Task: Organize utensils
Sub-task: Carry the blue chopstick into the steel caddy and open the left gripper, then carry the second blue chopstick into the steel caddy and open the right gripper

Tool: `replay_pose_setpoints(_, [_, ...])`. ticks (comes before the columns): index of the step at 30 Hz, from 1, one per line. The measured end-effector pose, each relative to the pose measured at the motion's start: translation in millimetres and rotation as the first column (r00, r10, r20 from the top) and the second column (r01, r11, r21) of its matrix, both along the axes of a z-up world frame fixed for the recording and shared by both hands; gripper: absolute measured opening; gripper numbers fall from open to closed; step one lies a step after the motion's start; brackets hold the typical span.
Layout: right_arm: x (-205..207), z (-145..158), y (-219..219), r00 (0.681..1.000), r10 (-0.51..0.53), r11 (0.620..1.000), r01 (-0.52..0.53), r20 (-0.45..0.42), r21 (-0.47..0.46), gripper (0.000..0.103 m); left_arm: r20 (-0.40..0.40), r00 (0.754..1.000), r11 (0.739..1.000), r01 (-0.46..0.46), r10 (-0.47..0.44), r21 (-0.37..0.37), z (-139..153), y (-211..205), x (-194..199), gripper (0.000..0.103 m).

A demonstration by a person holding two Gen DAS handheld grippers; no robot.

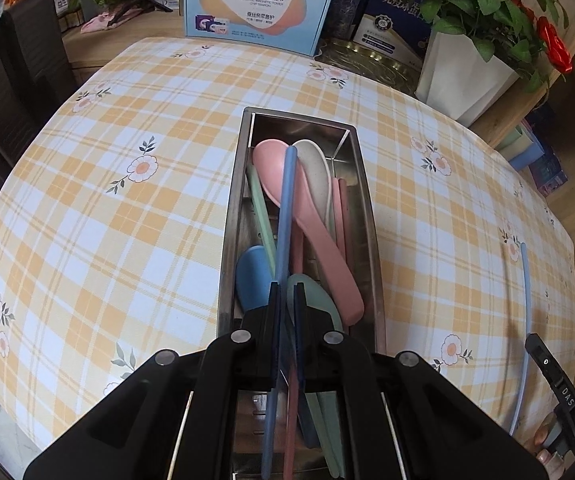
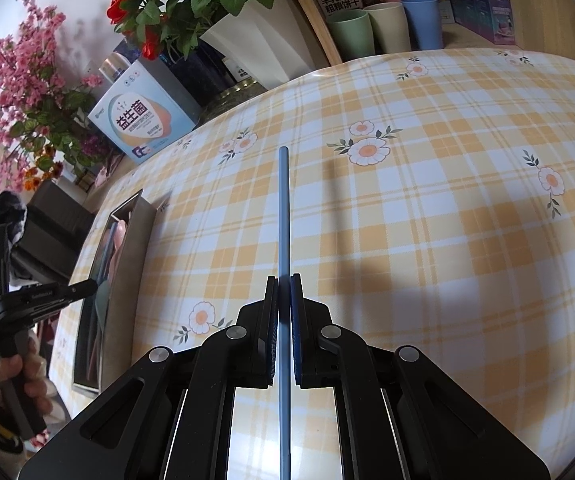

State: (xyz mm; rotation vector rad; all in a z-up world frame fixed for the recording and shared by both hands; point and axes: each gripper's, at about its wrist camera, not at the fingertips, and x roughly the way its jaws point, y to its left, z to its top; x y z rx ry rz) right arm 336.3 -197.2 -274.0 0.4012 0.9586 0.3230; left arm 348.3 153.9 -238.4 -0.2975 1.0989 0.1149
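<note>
A steel utensil box (image 1: 367, 216) lies on the checked tablecloth and holds a pink spoon (image 1: 311, 216), a beige spoon (image 1: 315, 160), a blue spoon (image 1: 251, 276), a green spoon and several chopsticks. My left gripper (image 1: 286, 292) is shut on a blue chopstick (image 1: 287, 208) and holds it over the box, along its length. My right gripper (image 2: 284, 284) is shut on a second blue chopstick (image 2: 283, 208) and holds it above the cloth, right of the box (image 2: 127, 264). That chopstick also shows in the left wrist view (image 1: 525, 320).
A printed carton (image 1: 255, 0), dark boxes and a white pot of red roses (image 1: 463, 80) stand along the table's far edge. Three cups (image 2: 383, 28) stand on a wooden shelf beyond the table. A dark chair (image 1: 11, 80) stands at the left.
</note>
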Motion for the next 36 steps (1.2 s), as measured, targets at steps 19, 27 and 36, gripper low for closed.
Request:
replay_pose_setpoints(19, [1, 17, 19, 0.999, 0.046, 0.999, -0.046, 0.003, -0.024, 0.006, 0.114, 0.991, 0.997, 0.071, -0.071, 0.006, 42, 1, -29, 0.053])
replay_pose_setpoints(27, [9, 38, 62, 0.993, 0.116, 0.993, -0.116, -0.004, -0.023, 0.006, 0.164, 0.982, 0.995, 0.094, -0.098, 0.028, 49, 15, -49, 0.085])
replay_pose_setpoints(36, [14, 52, 130, 0.976, 0.213, 0.976, -0.214, -0.038, -0.035, 0.006, 0.188, 0.972, 0.989, 0.125, -0.138, 0.077, 49, 23, -64, 0.097])
